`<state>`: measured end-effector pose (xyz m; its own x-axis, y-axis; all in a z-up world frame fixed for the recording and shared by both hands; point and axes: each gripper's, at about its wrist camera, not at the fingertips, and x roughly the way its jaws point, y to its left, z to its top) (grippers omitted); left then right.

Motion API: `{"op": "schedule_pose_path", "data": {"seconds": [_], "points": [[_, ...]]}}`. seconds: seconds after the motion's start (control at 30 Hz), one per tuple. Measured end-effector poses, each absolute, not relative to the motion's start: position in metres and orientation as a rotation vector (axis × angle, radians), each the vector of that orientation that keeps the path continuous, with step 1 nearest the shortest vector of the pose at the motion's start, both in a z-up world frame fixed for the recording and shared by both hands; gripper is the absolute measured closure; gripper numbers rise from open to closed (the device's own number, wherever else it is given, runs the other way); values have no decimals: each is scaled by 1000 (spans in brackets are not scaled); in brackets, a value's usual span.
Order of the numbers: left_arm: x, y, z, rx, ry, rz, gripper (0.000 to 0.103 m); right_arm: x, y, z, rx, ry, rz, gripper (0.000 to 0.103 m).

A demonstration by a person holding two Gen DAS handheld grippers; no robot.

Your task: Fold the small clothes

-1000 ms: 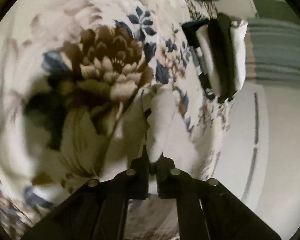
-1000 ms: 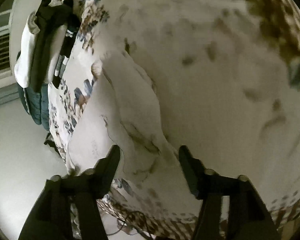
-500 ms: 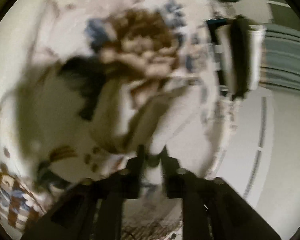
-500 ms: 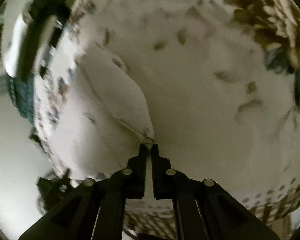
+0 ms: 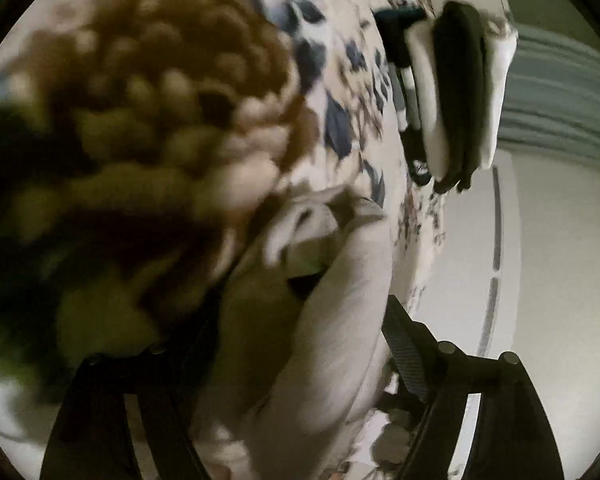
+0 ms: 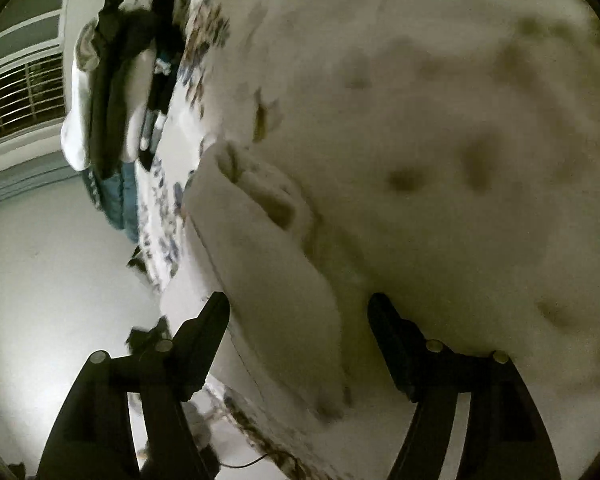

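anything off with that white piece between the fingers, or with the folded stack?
Slightly. The small white garment lies on the floral sheet with its far end bunched and rumpled rather than flat, as the left wrist view also shows. Both grippers are open around it. The folded stack at the bed's edge looks tidy.

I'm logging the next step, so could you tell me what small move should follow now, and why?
Probably lift both hand-held grippers clear: the left and right are open astride the white garment, which lies folded on the floral cloth, apart from the stack.
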<state>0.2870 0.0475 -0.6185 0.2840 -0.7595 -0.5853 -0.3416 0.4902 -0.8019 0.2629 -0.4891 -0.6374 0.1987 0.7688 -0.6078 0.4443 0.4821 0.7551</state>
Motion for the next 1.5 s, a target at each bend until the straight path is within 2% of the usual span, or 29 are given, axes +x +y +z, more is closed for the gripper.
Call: {"op": "schedule_pose_path", "data": {"seconds": [0.03, 0.07, 0.13, 0.3, 0.47, 0.63, 0.8, 1.03, 1.23, 1.27, 1.33, 1.37, 1.4, 1.43, 1.47, 1.5], "points": [[289, 43, -614, -1059, 1301, -386, 69, 267, -483, -637, 1132, 1432, 335, 35], [291, 38, -607, -1008, 1304, -385, 76, 272, -474, -635, 1105, 1439, 361, 61], [291, 34, -594, -954, 1292, -376, 79, 275, -466, -631, 1061, 1450, 351, 87], [294, 33, -561, -916, 1277, -366, 82, 279, -461, -598, 1032, 1413, 314, 90], [319, 34, -507, -870, 1244, -385, 82, 298, -453, -533, 975, 1374, 328, 90], [380, 36, -435, -812, 1166, -414, 82, 355, -447, -451, 914, 1299, 367, 90], [482, 31, -366, -727, 1064, -444, 81, 461, -438, -387, 868, 1187, 385, 90], [617, 25, -337, -605, 994, -431, 80, 605, -428, -366, 837, 1108, 377, 91], [677, 10, -380, -423, 1076, -308, 76, 691, -414, -406, 717, 1193, 301, 90], [680, 8, -386, -392, 1080, -282, 74, 697, -407, -413, 670, 1218, 282, 90], [679, 4, -392, -335, 1062, -224, 59, 702, -401, -419, 588, 1248, 254, 86], [676, 1, -393, -301, 1042, -204, 57, 703, -397, -422, 553, 1268, 224, 84], [675, -2, -392, -263, 1032, -178, 41, 703, -395, -421, 527, 1277, 208, 80], [677, -4, -392, -231, 1033, -155, 9, 702, -391, -418, 479, 1283, 176, 64], [673, -10, -391, -177, 1031, -129, 0, 701, -387, -415, 419, 1286, 129, 36], [673, -13, -391, -154, 1023, -119, 0, 698, -381, -409, 345, 1278, 72, 23]]}}
